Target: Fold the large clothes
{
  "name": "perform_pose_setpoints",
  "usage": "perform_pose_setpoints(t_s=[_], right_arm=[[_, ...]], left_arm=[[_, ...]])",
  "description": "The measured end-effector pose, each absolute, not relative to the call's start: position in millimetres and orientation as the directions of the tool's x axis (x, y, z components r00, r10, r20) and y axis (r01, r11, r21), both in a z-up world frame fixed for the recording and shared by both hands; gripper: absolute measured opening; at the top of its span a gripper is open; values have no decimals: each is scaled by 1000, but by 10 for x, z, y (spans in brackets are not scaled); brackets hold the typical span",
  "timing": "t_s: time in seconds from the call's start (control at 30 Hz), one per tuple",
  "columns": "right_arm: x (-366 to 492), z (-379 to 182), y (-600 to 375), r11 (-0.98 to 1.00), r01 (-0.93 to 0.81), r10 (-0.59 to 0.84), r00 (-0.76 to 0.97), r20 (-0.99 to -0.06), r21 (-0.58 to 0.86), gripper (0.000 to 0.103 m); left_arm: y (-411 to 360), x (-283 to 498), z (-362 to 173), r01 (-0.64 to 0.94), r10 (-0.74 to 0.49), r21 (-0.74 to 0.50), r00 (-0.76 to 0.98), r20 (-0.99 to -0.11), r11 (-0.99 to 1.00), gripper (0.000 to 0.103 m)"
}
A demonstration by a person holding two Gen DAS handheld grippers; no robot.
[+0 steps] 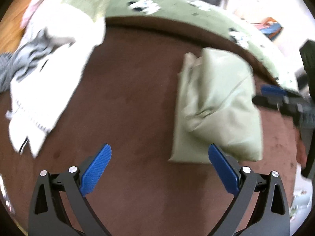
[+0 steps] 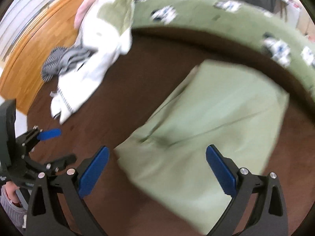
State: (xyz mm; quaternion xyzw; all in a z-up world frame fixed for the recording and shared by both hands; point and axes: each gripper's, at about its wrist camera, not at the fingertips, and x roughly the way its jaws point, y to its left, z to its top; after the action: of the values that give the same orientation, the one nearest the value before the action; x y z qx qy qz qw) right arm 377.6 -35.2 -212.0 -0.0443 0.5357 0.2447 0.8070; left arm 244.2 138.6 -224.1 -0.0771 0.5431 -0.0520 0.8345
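Showing 2 wrist views over a brown table (image 1: 137,98). Left gripper (image 1: 159,165): jaws spread wide, nothing between the ribbed blue pads (image 1: 96,169), which hang above bare tabletop. Right gripper (image 2: 157,167): jaws likewise fully spread and holding nothing, poised above the near end of the folded pale-green garment (image 2: 206,127) (no contact visible). The garment lies flat as a smooth, roughly rectangular packet with soft creases, on the table's right part near the far rim. A white cloth (image 1: 49,82) with a stitched edge lies crumpled at the far left, a grey striped piece (image 2: 63,61) on it. Behind the curved far edge runs a green patterned fabric (image 1: 177,5). Bare table between the 2 cloths leaves open room.
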Motion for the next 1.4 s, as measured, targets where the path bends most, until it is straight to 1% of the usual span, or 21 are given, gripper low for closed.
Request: perform_pose_setpoints(t_s=[0.13,0.2,0.3,0.43,0.57,0.73,0.83,0.97,1.13,1.17,1.2,1.23,1.27,1.3,1.33,1.4], right_arm=[[4202,-1996,-501,893,-442,271,370,-889,89,97],[4378,-2048,-483,892,-446,257,371,-892,72,97],[4660,-2183,-497,879,-470,270,354,-895,80,97],[4979,-2374,-375,840,-525,341,318,-884,135,97],[5246,-2621,-237,767,-621,370,221,-902,163,96],[5367,-2934,-126,692,-702,362,137,-922,168,88],[5369,-3030,-58,656,-742,352,138,-926,138,88],[5406,-3065,11,620,-776,347,139,-927,116,88],[5474,-3195,85,594,-800,295,115,-949,88,87],[5484,-3224,83,591,-801,291,98,-952,99,84],[5487,-3243,73,590,-799,294,74,-953,120,73],[5491,-3266,62,593,-793,293,50,-955,141,65],[5483,-3284,45,595,-789,294,33,-955,156,60],[5471,-3293,31,592,-788,297,17,-955,170,50],[5458,-3312,21,588,-788,300,-1,-954,186,41],[5434,-3330,-3,592,-780,307,-17,-952,205,31]], left_arm=[[1083,2719,-2183,106,-279,-259,424,-862,960,97],[938,2866,-2213,150,-327,-290,427,-843,945,97],[758,3026,-2331,193,-369,-316,406,-836,929,97],[588,3069,-2539,244,-443,-375,363,-820,894,97],[543,2968,-2795,245,-465,-402,314,-828,882,97],[554,2846,-3041,248,-466,-405,286,-837,880,97],[566,2810,-3100,255,-470,-406,288,-834,877,97],[654,2837,-3119,242,-504,-446,304,-809,862,97],[662,2828,-3192,236,-520,-467,294,-802,852,96],[664,2818,-3205,234,-524,-472,290,-801,850,95],[665,2815,-3216,233,-528,-476,289,-799,848,93],[672,2804,-3216,233,-530,-478,292,-797,847,91],[688,2795,-3222,227,-528,-479,294,-797,848,85],[704,2799,-3229,218,-527,-481,298,-796,849,79],[735,2789,-3232,212,-528,-484,302,-794,849,75],[820,2767,-3242,189,-517,-482,319,-794,856,54]])
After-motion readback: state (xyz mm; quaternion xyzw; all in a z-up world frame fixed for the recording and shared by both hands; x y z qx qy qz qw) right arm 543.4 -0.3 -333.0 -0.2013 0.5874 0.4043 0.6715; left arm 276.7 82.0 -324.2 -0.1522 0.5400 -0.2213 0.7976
